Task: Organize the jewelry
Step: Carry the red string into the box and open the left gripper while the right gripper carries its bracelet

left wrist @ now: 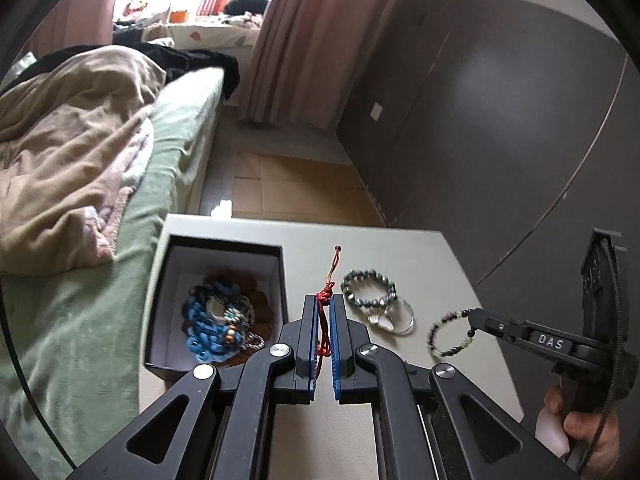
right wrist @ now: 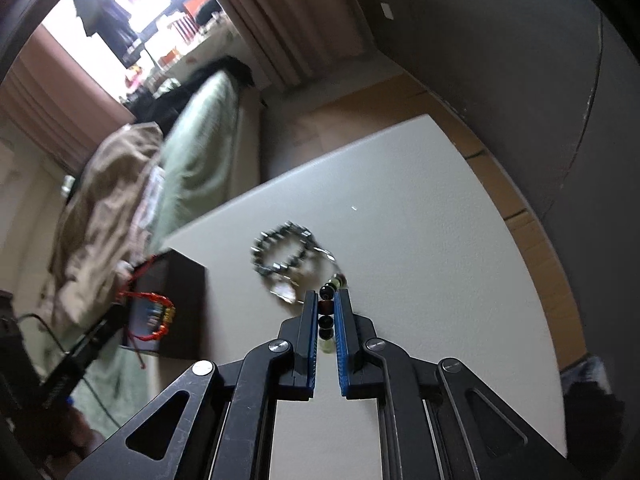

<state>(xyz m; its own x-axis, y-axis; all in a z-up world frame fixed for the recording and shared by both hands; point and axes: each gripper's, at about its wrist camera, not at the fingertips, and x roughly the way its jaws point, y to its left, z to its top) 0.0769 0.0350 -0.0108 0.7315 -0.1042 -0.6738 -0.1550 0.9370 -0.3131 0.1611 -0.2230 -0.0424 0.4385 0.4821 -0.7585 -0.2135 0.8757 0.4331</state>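
My left gripper (left wrist: 324,300) is shut on a red cord bracelet (left wrist: 325,322), held above the grey table (left wrist: 400,248) just right of the open black box (left wrist: 224,242). The box holds several bracelets, a blue one (left wrist: 208,320) on top. The red bracelet also shows in the right wrist view (right wrist: 154,312), next to the box (right wrist: 184,304). My right gripper (right wrist: 327,294) is shut on a dark and pale green beaded bracelet (left wrist: 450,330), held low over the table. A grey beaded bracelet (left wrist: 368,288) and a silver bangle (left wrist: 396,316) lie on the table between the grippers.
A bed with a green sheet (left wrist: 80,320) and a tan blanket (left wrist: 68,152) stands left of the table. A dark wall (left wrist: 500,120) is on the right, with wooden floor (left wrist: 300,188) beyond the table's far edge.
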